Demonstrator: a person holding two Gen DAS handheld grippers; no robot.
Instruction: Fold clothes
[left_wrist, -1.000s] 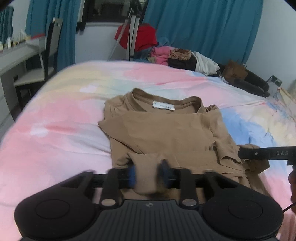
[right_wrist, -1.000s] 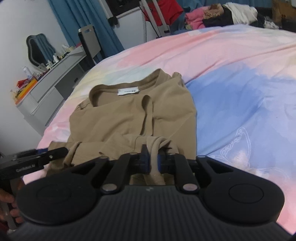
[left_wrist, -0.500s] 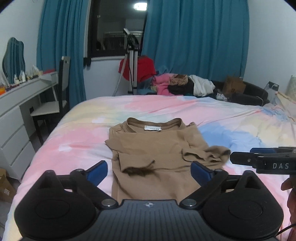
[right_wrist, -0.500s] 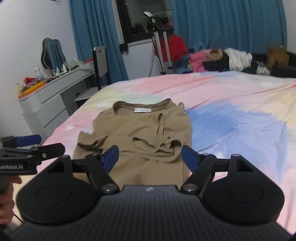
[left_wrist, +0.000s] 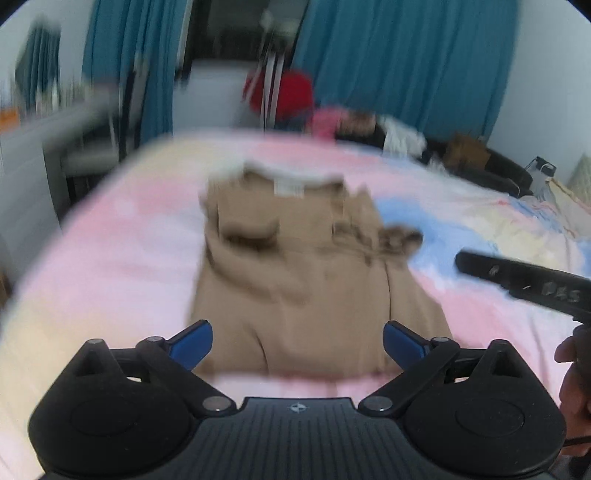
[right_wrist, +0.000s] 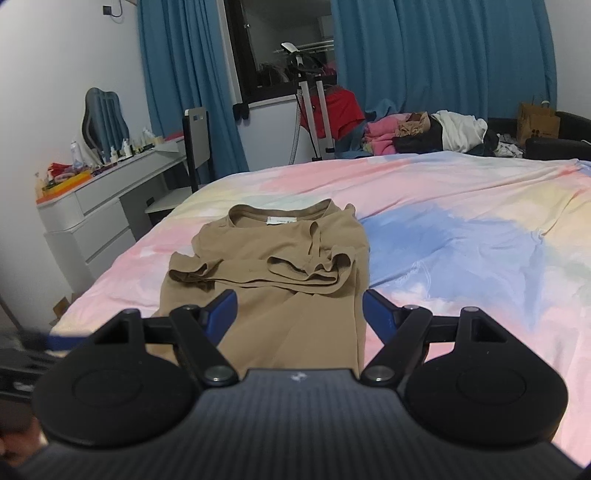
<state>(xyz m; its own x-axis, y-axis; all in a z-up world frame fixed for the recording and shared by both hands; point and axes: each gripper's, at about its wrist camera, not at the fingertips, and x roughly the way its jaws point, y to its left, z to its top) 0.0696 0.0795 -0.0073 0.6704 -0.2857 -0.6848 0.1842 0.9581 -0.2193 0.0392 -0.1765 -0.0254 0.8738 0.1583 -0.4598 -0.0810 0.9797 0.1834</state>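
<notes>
A tan long-sleeved shirt lies on the pastel bedspread, collar and white label at the far end, both sleeves folded in across the chest. It also shows, blurred, in the left wrist view. My left gripper is open and empty, over the shirt's near hem. My right gripper is open and empty, just above the shirt's lower part. The right gripper's body shows at the right of the left wrist view.
A white dresser with small items and a mirror stands left of the bed, with a chair beside it. A tripod, a clothes pile and a paper bag lie beyond the bed, before blue curtains.
Both grippers let go of the sleeve cuffs, opened wide and drew back towards the shirt's hem. The sleeves now lie folded on the chest. The left view is blurred from moving.
</notes>
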